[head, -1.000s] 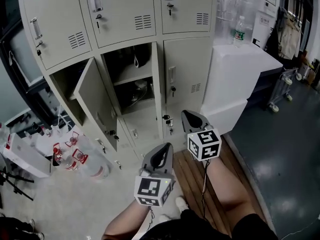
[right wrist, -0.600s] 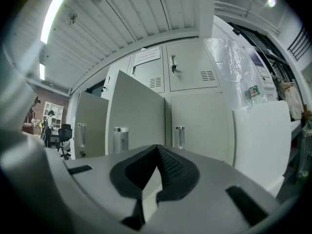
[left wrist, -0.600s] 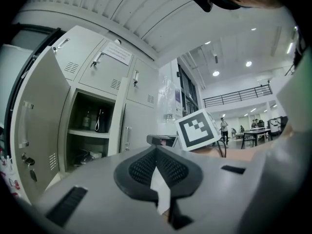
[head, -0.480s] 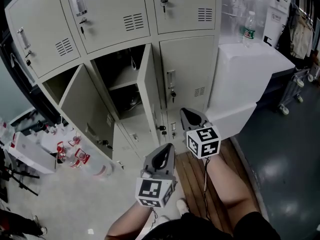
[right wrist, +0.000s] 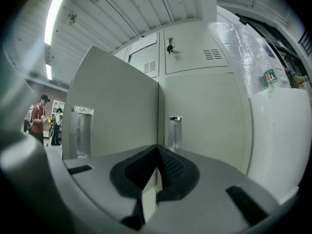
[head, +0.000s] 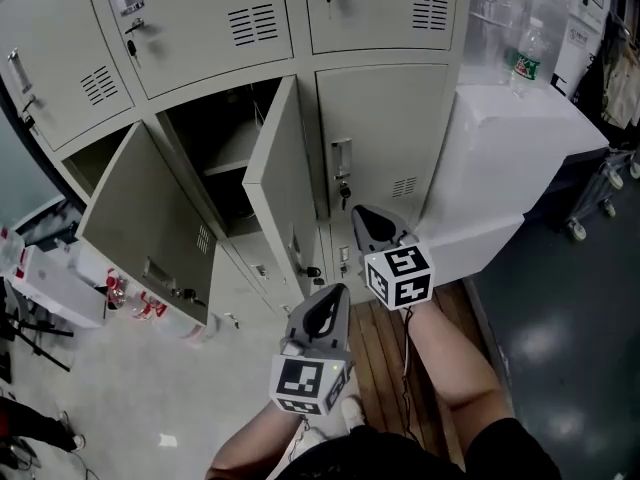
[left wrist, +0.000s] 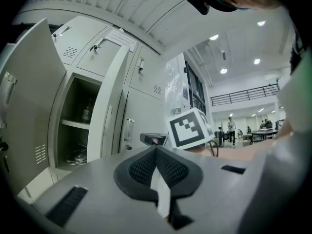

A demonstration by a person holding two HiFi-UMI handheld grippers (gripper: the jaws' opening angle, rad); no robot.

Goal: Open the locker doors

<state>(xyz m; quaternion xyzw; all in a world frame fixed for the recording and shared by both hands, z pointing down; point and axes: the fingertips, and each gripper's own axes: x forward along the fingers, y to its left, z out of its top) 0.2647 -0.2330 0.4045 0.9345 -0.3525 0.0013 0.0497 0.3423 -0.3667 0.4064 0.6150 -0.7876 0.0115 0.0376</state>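
Observation:
The beige lockers (head: 250,28) fill the head view. In the middle row the left door (head: 140,228) and the middle door (head: 280,188) stand open. The right door (head: 385,158) is closed, its handle (head: 342,158) untouched. My right gripper (head: 362,216) is shut and empty and points at the closed door (right wrist: 204,116) and its handle (right wrist: 175,130) from a short way off. My left gripper (head: 333,293) is lower and further back, also shut and empty. From the left gripper (left wrist: 156,149) I see the open compartment (left wrist: 80,126). The right gripper (right wrist: 157,147) has the open middle door (right wrist: 112,111) beside it.
A white cabinet (head: 510,148) with a water bottle (head: 527,58) on top stands right of the lockers. Several bottles (head: 130,303) lie on the floor at the left. A wooden platform (head: 385,343) is underfoot. People (right wrist: 39,123) stand far off.
Both grippers have moved level toward the lockers, jaws unchanged. The open left and middle doors now show more of their faces, and the lockers sit larger in the head view.

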